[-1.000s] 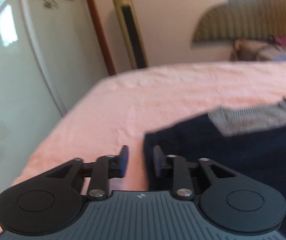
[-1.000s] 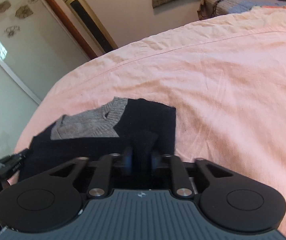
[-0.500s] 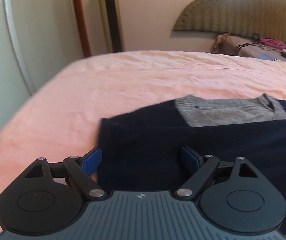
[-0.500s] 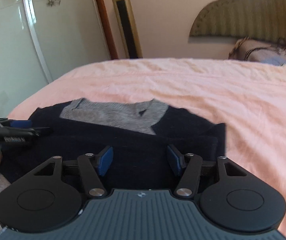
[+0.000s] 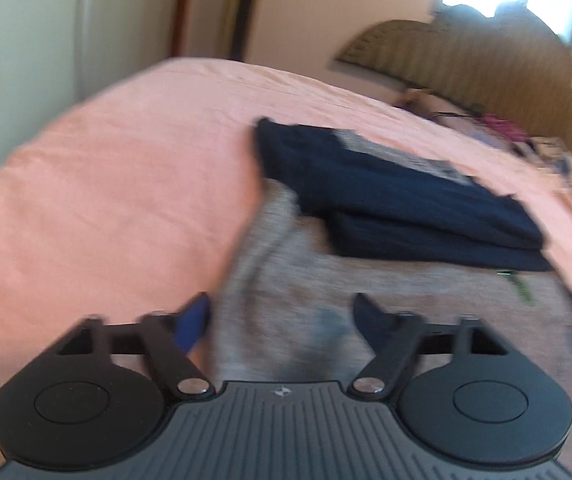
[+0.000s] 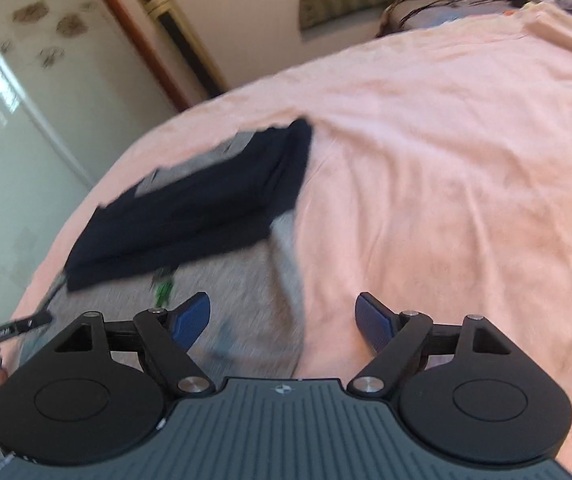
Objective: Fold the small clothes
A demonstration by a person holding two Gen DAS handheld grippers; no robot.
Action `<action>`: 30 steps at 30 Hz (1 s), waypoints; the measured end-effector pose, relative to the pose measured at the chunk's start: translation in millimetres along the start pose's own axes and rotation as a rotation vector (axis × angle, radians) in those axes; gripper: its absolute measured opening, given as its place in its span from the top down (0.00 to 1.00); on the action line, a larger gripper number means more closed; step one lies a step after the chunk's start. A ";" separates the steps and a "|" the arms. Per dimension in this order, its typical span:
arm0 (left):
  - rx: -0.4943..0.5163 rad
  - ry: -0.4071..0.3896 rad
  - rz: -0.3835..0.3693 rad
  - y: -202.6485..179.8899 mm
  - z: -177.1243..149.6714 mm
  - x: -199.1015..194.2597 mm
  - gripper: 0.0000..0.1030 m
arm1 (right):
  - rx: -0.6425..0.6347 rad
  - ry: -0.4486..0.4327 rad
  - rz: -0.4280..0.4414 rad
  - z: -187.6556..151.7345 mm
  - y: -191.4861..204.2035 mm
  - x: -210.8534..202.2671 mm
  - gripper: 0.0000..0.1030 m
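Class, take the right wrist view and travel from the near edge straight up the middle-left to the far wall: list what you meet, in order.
Right tongs → grey garment → folded navy garment → pink bedsheet → gold floor-standing unit against the wall.

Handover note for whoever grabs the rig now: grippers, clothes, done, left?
Left gripper: open, nothing held; jaws have just been closing, over the grey garment.
Right gripper: open, nothing held, at the grey garment's right edge.
Navy sweater: folded, lying on the pink bed sheet, its near edge on the grey garment.
Done: navy sweater folded.
Left: probably fold the grey garment, still spread flat.
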State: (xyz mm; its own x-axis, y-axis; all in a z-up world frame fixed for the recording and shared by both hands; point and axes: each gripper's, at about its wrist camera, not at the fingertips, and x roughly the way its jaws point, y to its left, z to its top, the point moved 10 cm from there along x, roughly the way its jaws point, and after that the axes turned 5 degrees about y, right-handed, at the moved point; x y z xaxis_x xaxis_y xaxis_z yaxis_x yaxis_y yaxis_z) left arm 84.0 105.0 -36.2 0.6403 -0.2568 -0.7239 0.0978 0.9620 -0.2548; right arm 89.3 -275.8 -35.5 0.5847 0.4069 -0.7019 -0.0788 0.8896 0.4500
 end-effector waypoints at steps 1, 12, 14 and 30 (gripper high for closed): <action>0.009 0.025 -0.008 -5.1 -0.5 2.7 0.80 | 0.005 0.033 0.046 -2.6 7.3 4.4 0.64; -0.019 0.018 0.138 43.2 -1.1 -16.2 0.94 | 0.088 0.031 -0.002 -10.2 -33.7 -13.8 0.93; -0.094 0.023 -0.008 33.7 -11.1 -33.5 0.84 | 0.168 0.033 0.053 -16.9 -31.1 -24.8 0.65; -0.197 0.026 -0.038 51.7 -31.8 -62.1 0.98 | 0.088 0.103 0.146 -76.5 5.3 -55.6 0.93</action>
State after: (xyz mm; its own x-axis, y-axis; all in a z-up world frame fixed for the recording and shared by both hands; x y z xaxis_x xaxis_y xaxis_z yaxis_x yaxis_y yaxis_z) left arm 25.1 167.8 -24.8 0.6192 -0.2973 -0.7267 -0.0311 0.9155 -0.4011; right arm -5.4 -277.9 -36.3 0.4862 0.5530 -0.6766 -0.0834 0.8001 0.5941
